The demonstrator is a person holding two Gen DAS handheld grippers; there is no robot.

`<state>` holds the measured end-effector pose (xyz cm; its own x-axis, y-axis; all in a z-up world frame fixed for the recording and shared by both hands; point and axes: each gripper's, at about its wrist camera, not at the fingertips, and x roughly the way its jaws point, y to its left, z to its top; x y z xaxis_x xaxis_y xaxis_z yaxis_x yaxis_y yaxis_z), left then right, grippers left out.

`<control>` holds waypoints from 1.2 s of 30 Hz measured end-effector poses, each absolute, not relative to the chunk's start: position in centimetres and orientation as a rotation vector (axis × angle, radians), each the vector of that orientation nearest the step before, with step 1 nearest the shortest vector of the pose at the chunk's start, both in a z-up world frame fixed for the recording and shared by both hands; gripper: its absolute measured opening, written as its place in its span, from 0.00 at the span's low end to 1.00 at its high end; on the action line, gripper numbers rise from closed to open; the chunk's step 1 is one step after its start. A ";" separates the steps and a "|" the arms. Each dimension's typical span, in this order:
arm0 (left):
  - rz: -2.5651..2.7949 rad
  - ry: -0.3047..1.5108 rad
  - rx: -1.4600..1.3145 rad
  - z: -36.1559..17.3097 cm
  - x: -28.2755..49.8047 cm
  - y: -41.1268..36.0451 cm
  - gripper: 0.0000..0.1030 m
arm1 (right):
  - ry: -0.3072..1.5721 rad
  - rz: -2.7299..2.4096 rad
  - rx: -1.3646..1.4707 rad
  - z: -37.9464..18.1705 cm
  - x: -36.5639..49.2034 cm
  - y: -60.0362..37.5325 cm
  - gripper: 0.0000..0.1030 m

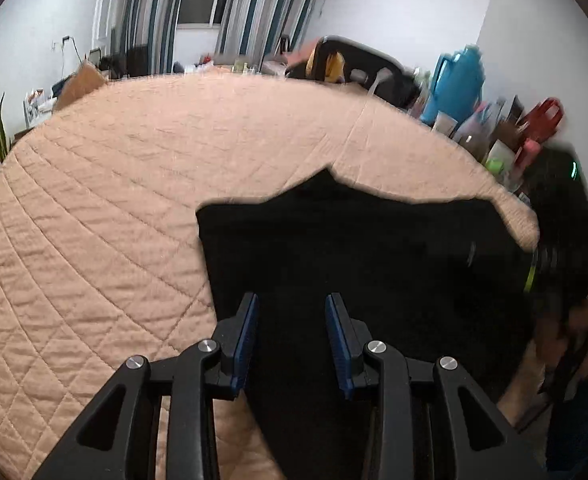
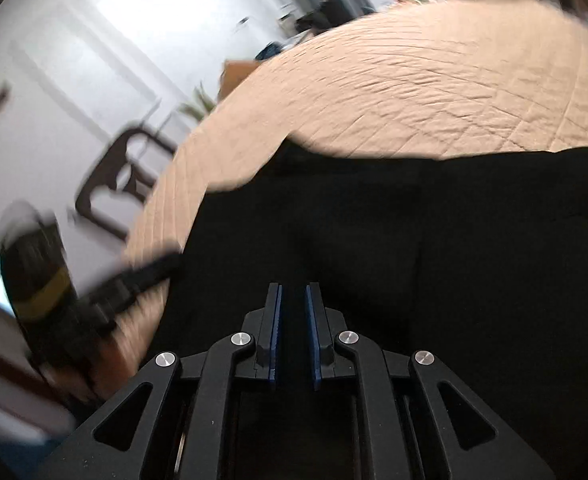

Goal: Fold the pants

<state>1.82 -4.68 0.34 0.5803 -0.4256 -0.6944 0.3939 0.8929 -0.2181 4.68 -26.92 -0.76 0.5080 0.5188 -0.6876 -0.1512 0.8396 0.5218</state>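
The black pants [image 1: 353, 248] lie on the quilted bedspread [image 1: 114, 184], spreading toward three o'clock; the left gripper [image 1: 292, 312] gapes empty; the right gripper [image 2: 293, 304], narrowly parted, grips nothing; dark-on-dark fabric risks pinching extra layers.

Left gripper [image 1: 292, 300] tilted downward; jaws apart with a clear gap, blue pads [image 1: 248, 336] bare, nothing pinched between them; right gripper [image 2: 294, 292] also tilted downward; jaws narrowly parted, a slim gap showing between the pads [image 2: 278, 320], nothing visibly clamped; a hand [image 1: 585, 344], blurred, shows at the right edge of the left wrist view.
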 end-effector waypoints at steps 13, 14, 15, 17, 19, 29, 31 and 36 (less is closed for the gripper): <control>-0.430 0.852 -0.017 0.6 5.7 -5.7 0.36 | 0.948 0.371 0.394 -0.8 7.3 -25.5 0.14; -0.434 0.845 -0.024 0.7 5.7 -5.7 0.36 | 0.937 0.348 0.398 -0.6 7.0 -25.9 0.15; -0.434 0.838 -0.024 0.9 5.1 -5.6 0.36 | 0.924 0.327 0.380 -0.2 6.3 -26.2 0.15; -0.457 0.831 -0.028 0.9 3.5 -5.3 0.36 | 0.894 0.317 0.323 0.2 4.3 -25.8 0.15; -0.504 0.826 -0.042 0.6 1.3 -5.0 0.36 | 0.865 0.353 0.290 0.4 1.6 -25.7 0.15; -0.489 0.692 -0.015 -0.3 -6.9 -3.0 0.36 | 0.625 0.373 0.068 -1.5 -9.2 -25.3 0.16; -0.473 0.666 0.014 -0.4 -7.2 -3.3 0.36 | 0.627 0.382 0.082 -1.6 -9.0 -26.1 0.17; -0.455 0.651 0.009 -0.3 -6.9 -3.5 0.36 | 0.617 0.373 0.045 -1.5 -8.7 -25.4 0.19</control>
<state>-6.87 -3.52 -0.33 0.7008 -0.4060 -0.5865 0.4113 0.9018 -0.1328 -8.75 -25.45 -1.54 0.7512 0.3542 -0.5570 -0.3279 0.9326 0.1508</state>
